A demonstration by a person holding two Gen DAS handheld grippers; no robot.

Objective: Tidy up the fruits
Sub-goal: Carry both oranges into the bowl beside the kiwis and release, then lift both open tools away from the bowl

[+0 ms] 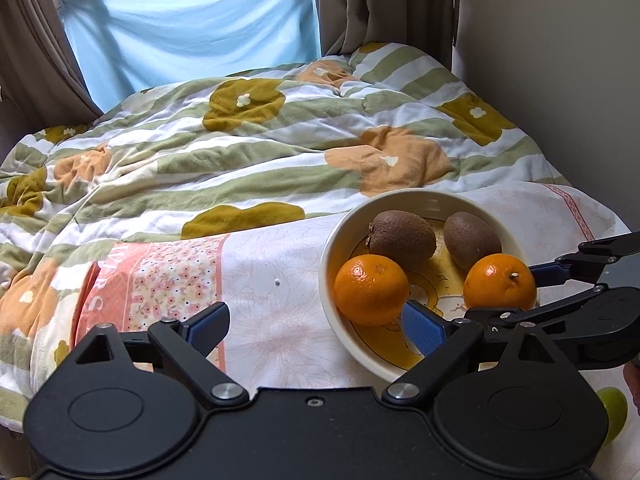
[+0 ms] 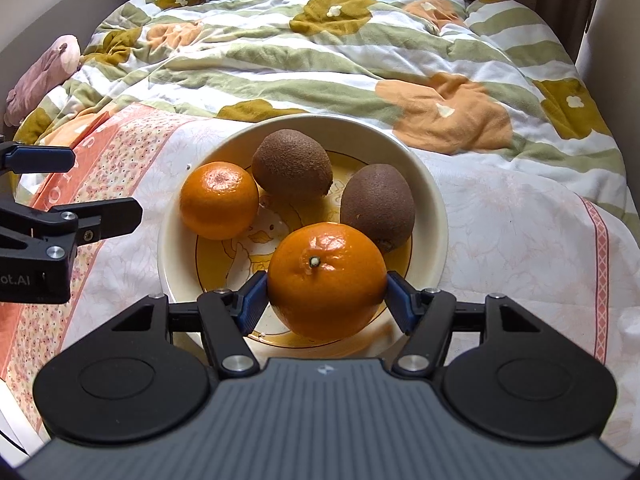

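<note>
Over the bowl [image 2: 434,216], right gripper [image 2: 322,300] apparently clamps an orange [image 2: 326,280]; left gripper [image 1: 316,324] gapes.

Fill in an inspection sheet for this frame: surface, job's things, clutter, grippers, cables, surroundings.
Surface: bed under a flowered quilt and pink patterned sheet.
Job's things: bowl holding two kiwis, one loose orange, and a stemmed orange.
Clutter: green fruit at the frame edge; plush toy.
Grippers: right gripper shut on the stemmed orange; left gripper open, empty.
Cables: nothing seen.
Surroundings: curtains, blue cloth over window.
</note>
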